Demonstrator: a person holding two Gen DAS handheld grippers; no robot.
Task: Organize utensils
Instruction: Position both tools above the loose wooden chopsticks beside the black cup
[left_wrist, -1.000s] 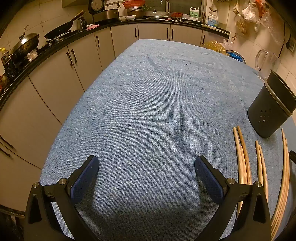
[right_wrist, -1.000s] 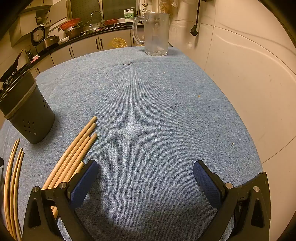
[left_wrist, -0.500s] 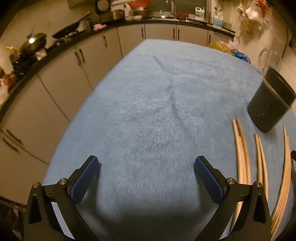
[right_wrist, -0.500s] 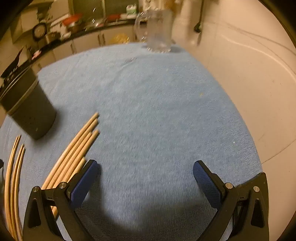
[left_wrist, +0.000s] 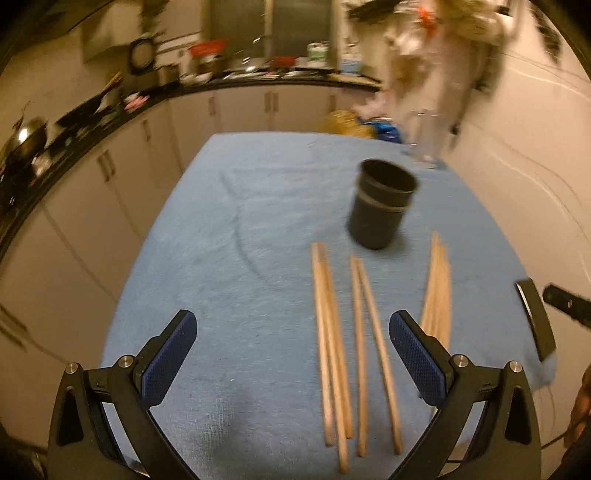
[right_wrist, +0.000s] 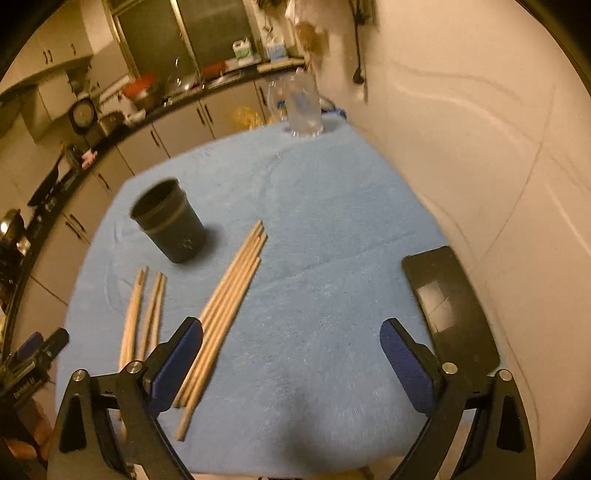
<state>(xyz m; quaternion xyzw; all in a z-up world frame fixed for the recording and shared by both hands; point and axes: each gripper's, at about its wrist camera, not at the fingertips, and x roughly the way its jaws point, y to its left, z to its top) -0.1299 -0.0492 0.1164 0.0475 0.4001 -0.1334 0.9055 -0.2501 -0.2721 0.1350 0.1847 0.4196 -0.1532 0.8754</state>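
Chopsticks (left_wrist: 334, 332) beside dark holder (left_wrist: 380, 208)

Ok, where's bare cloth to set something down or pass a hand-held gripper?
Free: the blue cloth left of the chopsticks toward the cabinets, and the stretch between the big chopstick bundle and the black phone. Crowded: around the dark holder, where the chopstick groups lie close together.
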